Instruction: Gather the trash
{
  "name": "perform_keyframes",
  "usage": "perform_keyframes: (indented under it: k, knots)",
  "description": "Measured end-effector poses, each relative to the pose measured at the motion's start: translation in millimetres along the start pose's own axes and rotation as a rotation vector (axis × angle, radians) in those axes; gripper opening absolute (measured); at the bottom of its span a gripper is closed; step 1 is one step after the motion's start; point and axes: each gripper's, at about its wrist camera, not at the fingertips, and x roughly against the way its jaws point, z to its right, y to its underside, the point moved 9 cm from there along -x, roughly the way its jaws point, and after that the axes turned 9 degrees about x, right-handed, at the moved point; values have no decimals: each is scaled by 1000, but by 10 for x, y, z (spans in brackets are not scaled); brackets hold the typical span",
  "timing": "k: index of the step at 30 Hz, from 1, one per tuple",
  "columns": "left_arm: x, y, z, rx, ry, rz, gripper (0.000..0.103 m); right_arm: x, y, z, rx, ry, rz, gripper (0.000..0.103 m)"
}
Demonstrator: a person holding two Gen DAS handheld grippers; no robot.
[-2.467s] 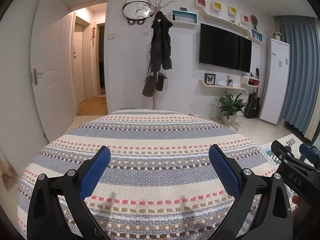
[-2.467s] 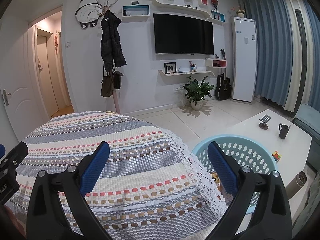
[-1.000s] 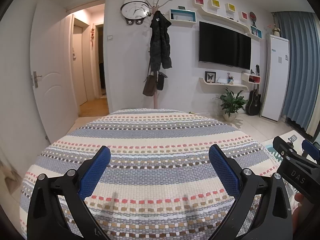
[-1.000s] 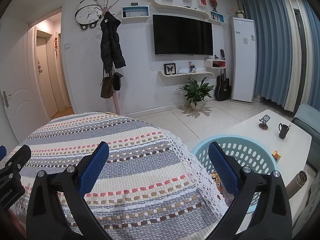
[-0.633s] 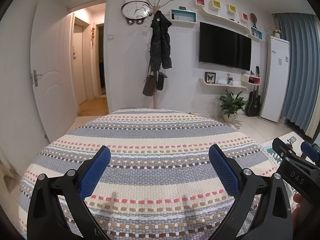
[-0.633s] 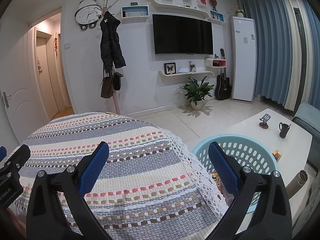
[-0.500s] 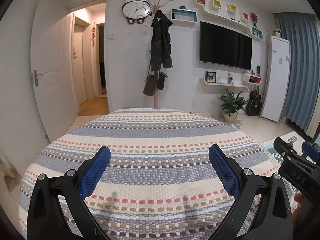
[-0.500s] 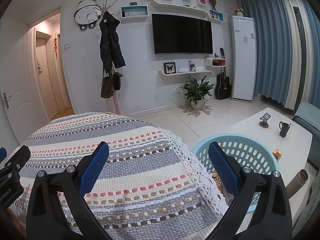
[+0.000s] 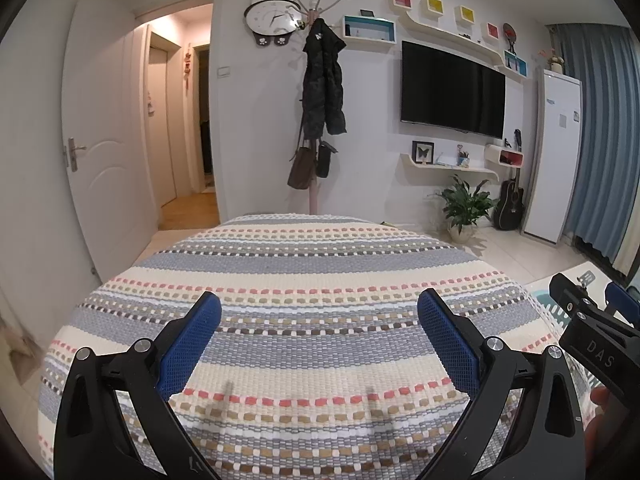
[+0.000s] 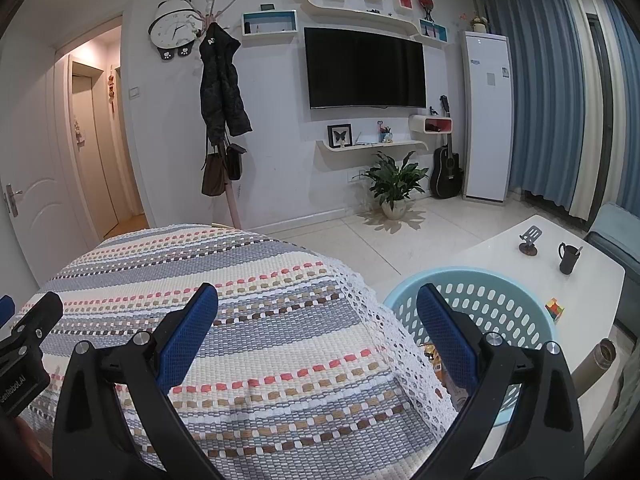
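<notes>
A table under a striped woven cloth [image 9: 312,280] fills the foreground of both views, and also shows in the right wrist view [image 10: 248,320]. No trash lies on the part of it that I see. My left gripper [image 9: 318,336] is open and empty above the cloth. My right gripper [image 10: 316,332] is open and empty over the cloth's right edge. A light blue plastic basket [image 10: 496,296] stands just right of the table, with some wrappers [image 10: 434,354] inside it. The right gripper also shows at the right edge of the left wrist view [image 9: 592,320].
A white low table [image 10: 560,276] right of the basket carries a black mug [image 10: 568,258], a phone stand [image 10: 530,240] and a colour cube [image 10: 554,308]. A steel flask [image 10: 596,360] stands beside it. A coat rack [image 9: 320,120], a potted plant [image 10: 394,184] and a guitar [image 10: 446,164] line the far wall.
</notes>
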Motion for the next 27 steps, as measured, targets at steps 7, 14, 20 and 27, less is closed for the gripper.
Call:
perform_keyframes:
  k: [7,14,20,27]
  knots:
    - [-12,3,21,-4,4,1,95,-17,-12,19,5,-3,1,95]
    - [1,7,32,-7,6,6,95,-20,-4,2,5,-4,0,95]
    - [2,14,53,-12,7,4,95,-16,-7,2,6,-4,-2,95]
    - [5,19,69,-14,6,4,95,-13,-8,2,5,-5,-2,95]
